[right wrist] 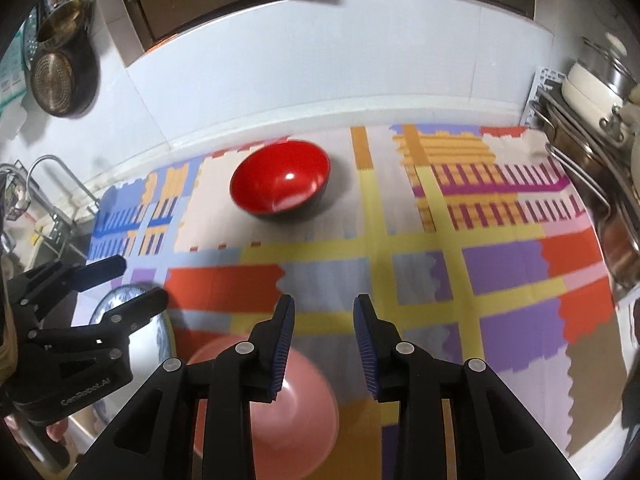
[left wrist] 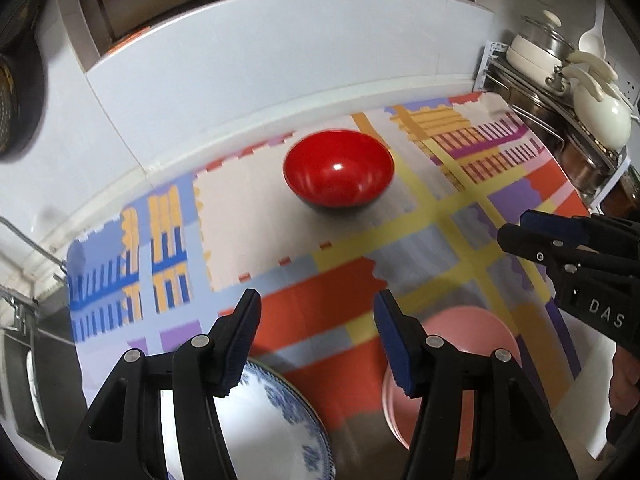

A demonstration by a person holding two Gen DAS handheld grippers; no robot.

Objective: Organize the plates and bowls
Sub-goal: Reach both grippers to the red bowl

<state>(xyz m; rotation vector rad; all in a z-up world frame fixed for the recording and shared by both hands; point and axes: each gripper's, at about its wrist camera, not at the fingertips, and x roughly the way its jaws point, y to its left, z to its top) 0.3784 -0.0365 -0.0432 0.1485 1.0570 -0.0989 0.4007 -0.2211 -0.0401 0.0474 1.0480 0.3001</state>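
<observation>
Risk assessment: the red bowl (left wrist: 338, 168) has a rounded, glossy wall and sits alone toward the back edge of the patterned mat (left wrist: 420, 240). A pinch on its rim by narrow pads is likely to slip or tip it. The mat itself may slide on the counter if a dish is dragged rather than lifted. Both tools hang close together over the front of the mat, so a reach by either toward the bowl could collide with the other.

Left gripper (left wrist: 316, 340): jaws parted to a middling gap, nothing between the pads. Right gripper (right wrist: 323, 344): jaws parted more narrowly, also empty.

Positions, all taken from the red bowl: both grippers are well short of it, on the near side, neither touching it. The blue-and-white plate (left wrist: 280, 412) lies near and left of the bowl, partly under the left gripper. The pink plate (right wrist: 280, 412) lies near and slightly right, under the right gripper. The two plates lie apart, not stacked.
</observation>
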